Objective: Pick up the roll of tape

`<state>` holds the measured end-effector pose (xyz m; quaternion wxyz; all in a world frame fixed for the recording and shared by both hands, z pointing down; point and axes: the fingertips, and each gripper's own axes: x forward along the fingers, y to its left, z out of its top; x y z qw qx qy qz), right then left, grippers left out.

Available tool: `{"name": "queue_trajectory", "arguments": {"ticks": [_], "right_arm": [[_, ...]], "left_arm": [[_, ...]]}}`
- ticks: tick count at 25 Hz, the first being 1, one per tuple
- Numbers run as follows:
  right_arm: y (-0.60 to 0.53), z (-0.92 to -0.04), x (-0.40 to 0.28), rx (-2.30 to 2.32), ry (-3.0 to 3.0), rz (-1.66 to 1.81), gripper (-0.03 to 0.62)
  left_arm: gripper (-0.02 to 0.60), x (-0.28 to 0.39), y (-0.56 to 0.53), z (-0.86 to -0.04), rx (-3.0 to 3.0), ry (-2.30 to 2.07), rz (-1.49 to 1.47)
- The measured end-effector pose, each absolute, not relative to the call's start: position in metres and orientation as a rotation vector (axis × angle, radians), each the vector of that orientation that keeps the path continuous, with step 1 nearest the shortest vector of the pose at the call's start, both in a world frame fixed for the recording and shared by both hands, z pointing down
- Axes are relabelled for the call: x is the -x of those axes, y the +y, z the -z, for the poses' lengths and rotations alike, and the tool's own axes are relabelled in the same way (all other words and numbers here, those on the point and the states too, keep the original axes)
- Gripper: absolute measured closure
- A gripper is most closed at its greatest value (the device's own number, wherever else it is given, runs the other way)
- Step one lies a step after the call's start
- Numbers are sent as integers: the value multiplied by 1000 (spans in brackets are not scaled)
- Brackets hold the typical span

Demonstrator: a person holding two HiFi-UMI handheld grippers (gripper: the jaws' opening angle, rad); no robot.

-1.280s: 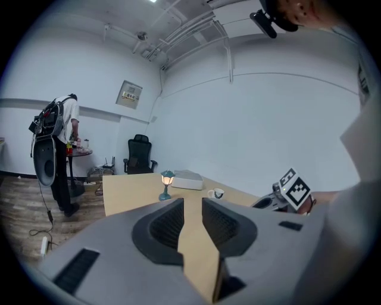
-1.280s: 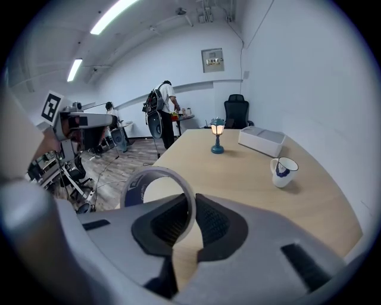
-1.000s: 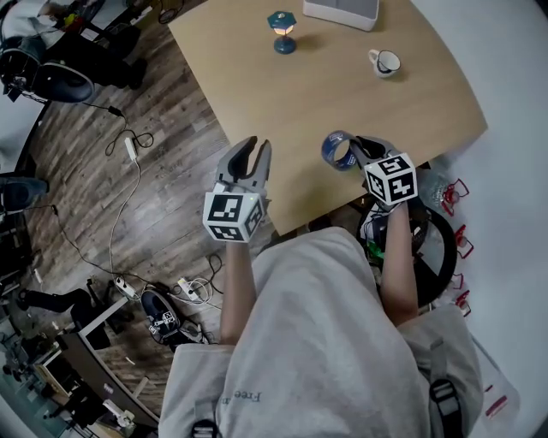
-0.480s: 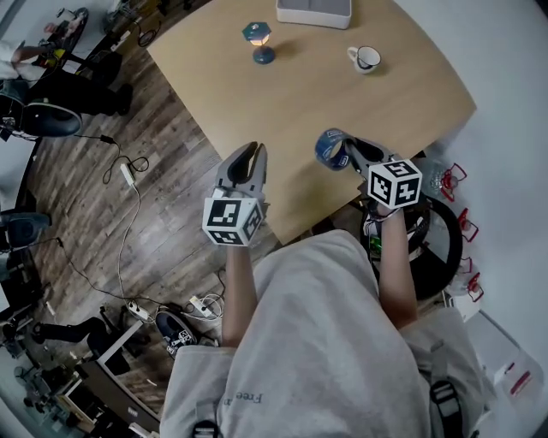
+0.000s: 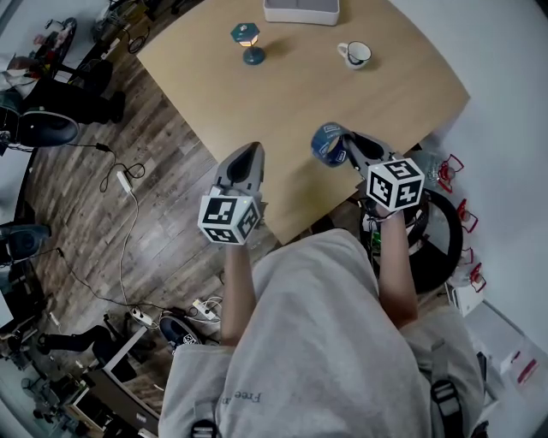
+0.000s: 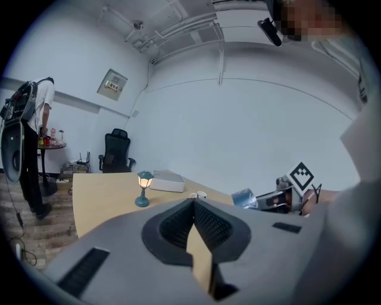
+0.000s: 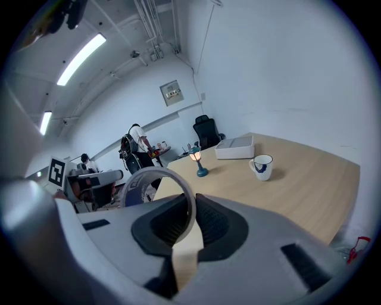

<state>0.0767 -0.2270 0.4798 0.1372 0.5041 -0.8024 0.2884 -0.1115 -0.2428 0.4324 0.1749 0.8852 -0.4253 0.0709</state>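
From the head view, the right tool [image 5: 349, 147] pinches the roll of tape [image 5: 328, 144] over the near right part of the table [image 5: 282, 111], and the roll looks clear of the wood. The left tool [image 5: 248, 154] hangs at the near edge, pressed together and empty. The lift seems all but made. What it needs now is a steady squeeze and a level wrist, because only the ring's thin wall is gripped and it could swivel or slip. Far across the pale wooden table stand a small lamp [image 5: 247, 40], a mug [image 5: 354, 54] and a white box [image 5: 300, 10], all well apart from the roll. Cables [image 5: 128, 180] trail over the plank floor [image 5: 94, 231] at the left. The left gripper view shows its pads meeting on nothing, with an office chair [image 6: 116, 152] and a standing person [image 6: 30, 137] by the white wall. In the right gripper view the ring stands upright with its wall between the pads, under a long ceiling light [image 7: 80, 56].
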Motion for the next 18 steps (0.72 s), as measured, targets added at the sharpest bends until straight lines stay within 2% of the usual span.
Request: {"name": "queue_trajectory", "arguments": {"ticks": [18], "right_arm": [[-232,-479,-66,-1432,-2312,-802,543]], "left_arm": [[574,121,-243,-436,-2495,-1245,-234]]}}
